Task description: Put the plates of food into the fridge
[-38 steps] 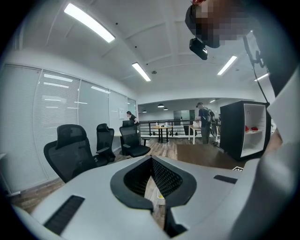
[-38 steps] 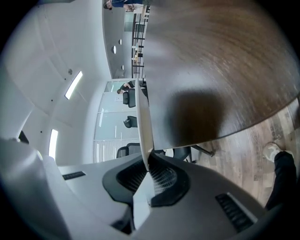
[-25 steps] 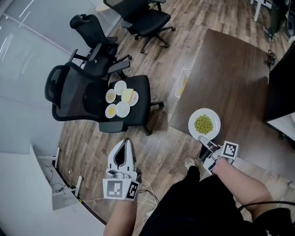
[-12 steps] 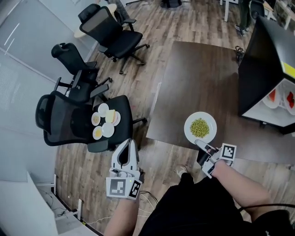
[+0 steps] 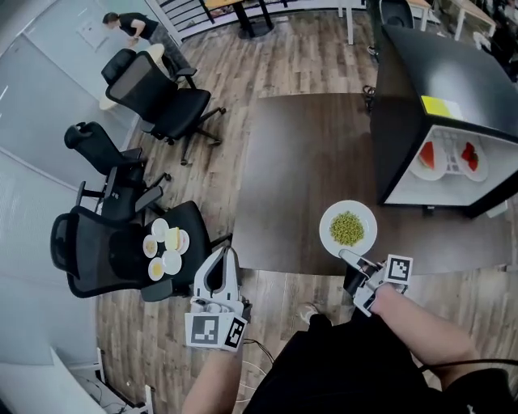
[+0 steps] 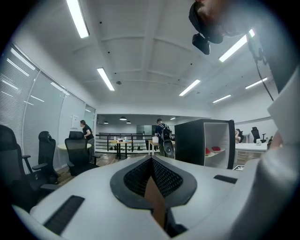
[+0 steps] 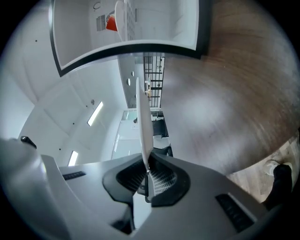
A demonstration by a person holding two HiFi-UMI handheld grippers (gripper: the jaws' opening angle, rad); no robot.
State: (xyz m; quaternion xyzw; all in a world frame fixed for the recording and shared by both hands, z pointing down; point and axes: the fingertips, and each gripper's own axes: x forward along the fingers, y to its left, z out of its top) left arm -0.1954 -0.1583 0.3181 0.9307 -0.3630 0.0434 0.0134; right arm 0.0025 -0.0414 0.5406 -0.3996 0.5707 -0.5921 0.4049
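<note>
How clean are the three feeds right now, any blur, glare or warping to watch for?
Head view: sharp and evenly lit, plate of peas clear, straight lines bowed toward the edges. Left gripper view: heavy fisheye, dark corners, ceiling lights glaring white. Right gripper view: picture turned sideways, brown surface soft with a pale sheen.

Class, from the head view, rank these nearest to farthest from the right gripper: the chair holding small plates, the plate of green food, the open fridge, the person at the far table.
1. Plate of green food: gripped at its edge by the right gripper.
2. Open fridge: ahead, right.
3. Chair: far left.
4. Person: top left corner.
</note>
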